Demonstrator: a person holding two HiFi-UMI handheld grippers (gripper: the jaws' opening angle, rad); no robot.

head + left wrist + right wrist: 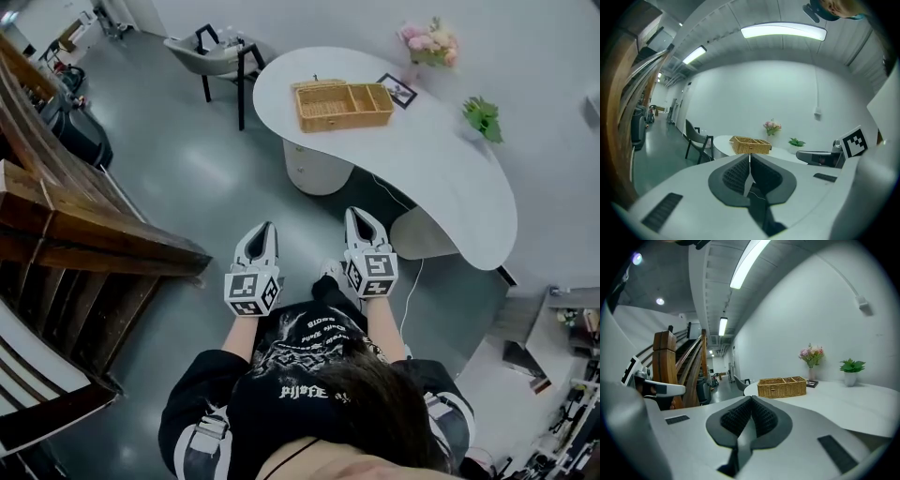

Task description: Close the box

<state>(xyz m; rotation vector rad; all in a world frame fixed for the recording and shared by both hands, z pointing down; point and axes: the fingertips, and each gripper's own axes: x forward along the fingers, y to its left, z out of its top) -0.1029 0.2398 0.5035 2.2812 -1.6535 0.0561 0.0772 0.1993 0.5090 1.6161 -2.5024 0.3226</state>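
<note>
A wicker box point(342, 105) stands on the far part of a white curved table point(441, 178), its top uncovered so the inner compartments show. It also appears ahead as the wicker box point(750, 145) in the left gripper view and the wicker box point(782, 386) in the right gripper view. My left gripper point(267, 229) and right gripper point(357, 215) are held side by side close to the body, well short of the table. Both are shut with nothing between the jaws, as the left gripper point(750, 157) and right gripper point(751, 399) show in their own views.
A grey chair point(220, 54) stands left of the table. A wooden staircase point(84, 234) fills the left side. Pink flowers point(429, 42), a small green plant point(483, 117) and a picture frame point(398, 91) sit on the table behind and right of the box.
</note>
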